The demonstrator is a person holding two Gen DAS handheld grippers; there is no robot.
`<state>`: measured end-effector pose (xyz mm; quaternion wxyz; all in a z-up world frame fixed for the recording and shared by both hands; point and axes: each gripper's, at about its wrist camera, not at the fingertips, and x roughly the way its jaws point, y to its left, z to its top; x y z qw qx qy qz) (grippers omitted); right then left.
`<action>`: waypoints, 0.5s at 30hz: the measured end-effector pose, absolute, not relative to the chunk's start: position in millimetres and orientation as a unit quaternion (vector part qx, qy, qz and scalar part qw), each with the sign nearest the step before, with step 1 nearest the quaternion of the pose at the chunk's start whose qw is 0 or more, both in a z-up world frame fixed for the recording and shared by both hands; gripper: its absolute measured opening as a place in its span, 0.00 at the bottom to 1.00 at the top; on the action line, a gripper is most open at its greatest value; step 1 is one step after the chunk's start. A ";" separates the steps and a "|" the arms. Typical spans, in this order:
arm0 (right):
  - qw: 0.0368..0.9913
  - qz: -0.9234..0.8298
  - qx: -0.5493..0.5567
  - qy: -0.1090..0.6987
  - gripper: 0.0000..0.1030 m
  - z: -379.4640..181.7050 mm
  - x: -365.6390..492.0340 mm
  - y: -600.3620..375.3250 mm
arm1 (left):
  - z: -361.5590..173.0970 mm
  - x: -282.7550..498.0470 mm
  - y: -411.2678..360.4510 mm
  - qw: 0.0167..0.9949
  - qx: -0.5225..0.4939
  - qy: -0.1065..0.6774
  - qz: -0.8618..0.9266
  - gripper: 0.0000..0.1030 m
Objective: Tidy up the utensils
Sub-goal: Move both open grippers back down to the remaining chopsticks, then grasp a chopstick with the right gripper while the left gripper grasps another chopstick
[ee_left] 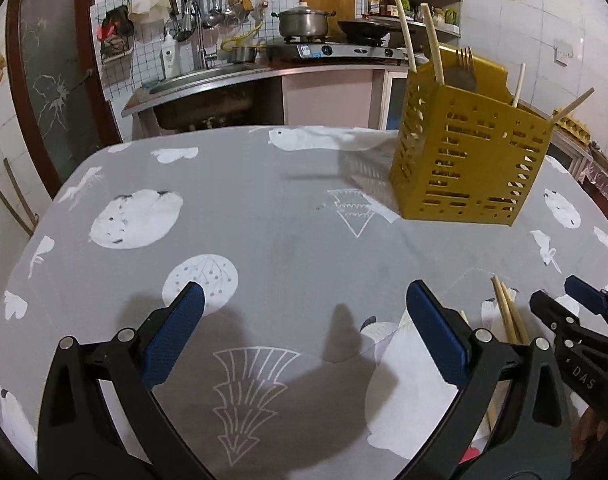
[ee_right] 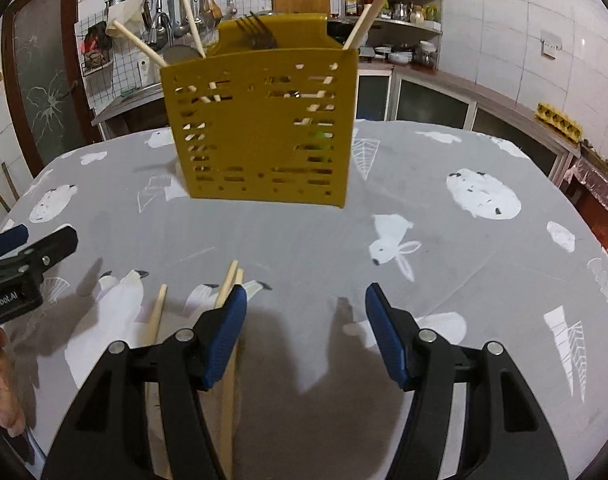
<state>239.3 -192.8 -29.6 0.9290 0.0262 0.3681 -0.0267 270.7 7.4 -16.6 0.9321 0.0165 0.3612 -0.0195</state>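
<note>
Both claws are hanging low over the bench (ee_left: pixel 264 220), jaws standing wide and gripping nothing: the left claw (ee_left: pixel 304 328) over bare patterned cloth, the right claw (ee_right: pixel 305 336) just beside the loose chopsticks (ee_right: pixel 228 284) lying on the cloth between the two. Farther back, a mustard-yellow utensil holder (ee_right: pixel 264 120) is standing upright, already carrying chopsticks and a fork (ee_right: pixel 258 32).
</note>
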 end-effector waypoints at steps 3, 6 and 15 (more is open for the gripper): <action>0.924 -0.019 0.015 0.381 0.59 -31.8 241.7 -183.7 | -19.6 272.1 6.6 0.930 0.018 0.367 -0.022 0.95; 0.919 -0.020 0.002 0.395 0.59 -36.2 246.5 -177.6 | -22.9 272.6 3.1 0.928 0.026 0.371 -0.021 0.95; 0.907 -0.011 -0.002 0.421 0.21 -42.1 263.1 -170.2 | -27.5 273.3 -4.3 0.922 0.031 0.385 -0.024 0.95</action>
